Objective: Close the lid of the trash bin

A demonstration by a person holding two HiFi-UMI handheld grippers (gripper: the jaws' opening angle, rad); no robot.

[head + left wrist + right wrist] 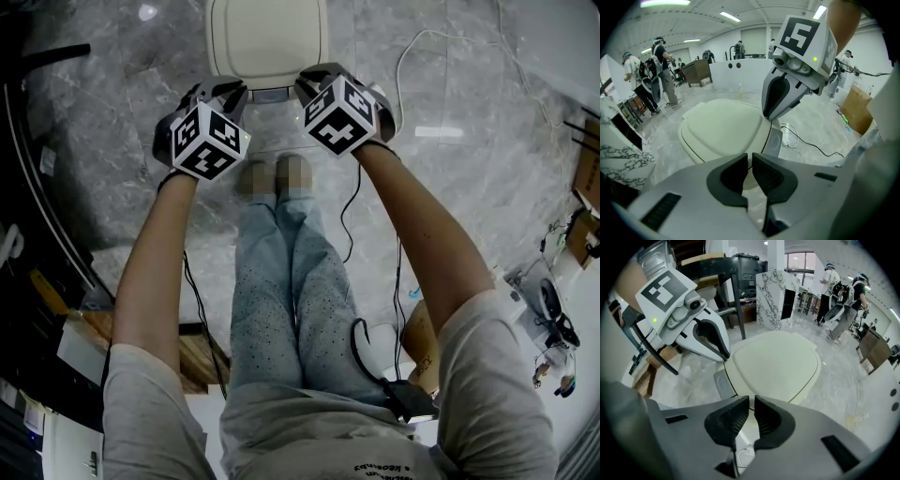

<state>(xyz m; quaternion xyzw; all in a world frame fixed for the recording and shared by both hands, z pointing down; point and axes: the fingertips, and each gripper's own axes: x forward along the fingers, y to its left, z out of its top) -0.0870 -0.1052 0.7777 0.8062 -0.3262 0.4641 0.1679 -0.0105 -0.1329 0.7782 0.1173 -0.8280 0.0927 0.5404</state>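
The trash bin's cream lid (267, 42) lies flat and closed on the bin, at the top middle of the head view. It fills the middle of the left gripper view (724, 129) and of the right gripper view (776, 364). A grey tab (270, 95) sticks out at the bin's near edge. My left gripper (223, 92) hangs over the lid's near left corner, jaws drawn together with nothing between them (750, 161). My right gripper (314, 84) hovers over the near right corner, its jaws also together and empty (751, 408). Neither visibly touches the lid.
The bin stands on a grey marble floor (469, 169). A white cable (412, 66) loops on the floor to the right of it. Shelving and boxes (56, 309) line the left side. People (661, 70) stand far off, and a marble panel (773, 296) stands behind the bin.
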